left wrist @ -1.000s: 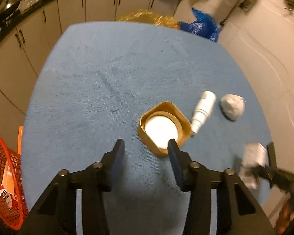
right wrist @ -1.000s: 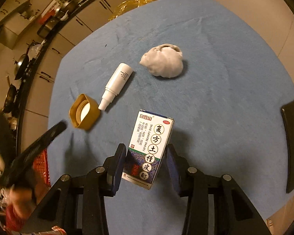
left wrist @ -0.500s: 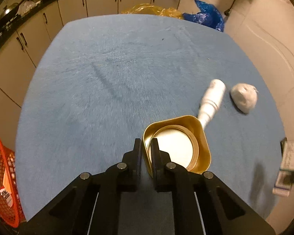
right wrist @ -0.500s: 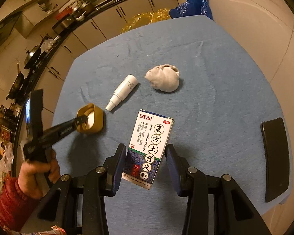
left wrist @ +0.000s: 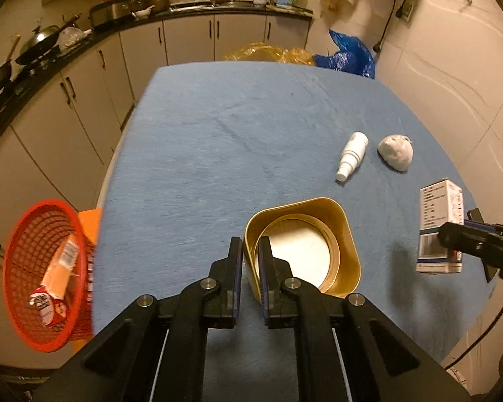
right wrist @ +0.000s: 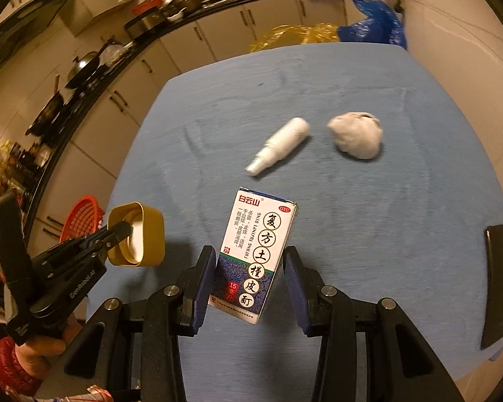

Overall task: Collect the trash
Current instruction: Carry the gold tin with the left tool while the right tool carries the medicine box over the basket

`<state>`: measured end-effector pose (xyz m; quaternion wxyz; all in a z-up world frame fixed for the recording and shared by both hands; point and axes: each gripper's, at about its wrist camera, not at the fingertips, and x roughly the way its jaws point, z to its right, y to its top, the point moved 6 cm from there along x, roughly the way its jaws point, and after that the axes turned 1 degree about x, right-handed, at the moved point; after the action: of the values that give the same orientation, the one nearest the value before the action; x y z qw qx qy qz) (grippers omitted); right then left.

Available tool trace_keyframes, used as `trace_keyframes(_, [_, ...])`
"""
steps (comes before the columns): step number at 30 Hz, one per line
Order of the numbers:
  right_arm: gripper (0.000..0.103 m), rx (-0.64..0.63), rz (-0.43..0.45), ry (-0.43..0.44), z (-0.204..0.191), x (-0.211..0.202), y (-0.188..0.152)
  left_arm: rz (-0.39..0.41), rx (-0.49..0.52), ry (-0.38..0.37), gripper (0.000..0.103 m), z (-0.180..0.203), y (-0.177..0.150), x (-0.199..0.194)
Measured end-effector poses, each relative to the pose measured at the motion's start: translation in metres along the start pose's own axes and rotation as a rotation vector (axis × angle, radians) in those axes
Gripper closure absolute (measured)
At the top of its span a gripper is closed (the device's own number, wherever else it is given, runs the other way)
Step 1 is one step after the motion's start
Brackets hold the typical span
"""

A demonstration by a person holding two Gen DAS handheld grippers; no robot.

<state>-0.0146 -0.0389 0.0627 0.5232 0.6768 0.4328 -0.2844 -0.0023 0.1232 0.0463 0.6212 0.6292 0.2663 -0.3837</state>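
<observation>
- Your left gripper [left wrist: 250, 261] pinches the wall of the gold lid [left wrist: 305, 244], lifted above the blue table [left wrist: 218, 140].
- Your right gripper [right wrist: 249, 278] clamps the medicine box [right wrist: 256, 254], also lifted.

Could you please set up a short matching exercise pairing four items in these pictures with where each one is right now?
Things:
1. gold lid
2. medicine box
3. white spray bottle
4. orange wrapper

Places:
A. lying on the blue tablecloth
B. in the red basket
C. pinched by its rim in the left claw
D. between the right claw fingers

Pairs: 1-C, 2-D, 3-A, 4-B
</observation>
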Motion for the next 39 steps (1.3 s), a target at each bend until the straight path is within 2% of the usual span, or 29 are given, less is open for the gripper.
trace_keyframes(17, [0.059,-0.092,0.012,0.061,-0.08,0.006,-0.004,0.079,-0.02,0.053,0.094,-0.057,-0.005,-0.053])
trace_keyframes(39, [0.058,-0.208,-0.015,0.126,-0.165,0.026,-0.013,0.125,-0.128,0.139,0.094,-0.143,-0.027,-0.097])
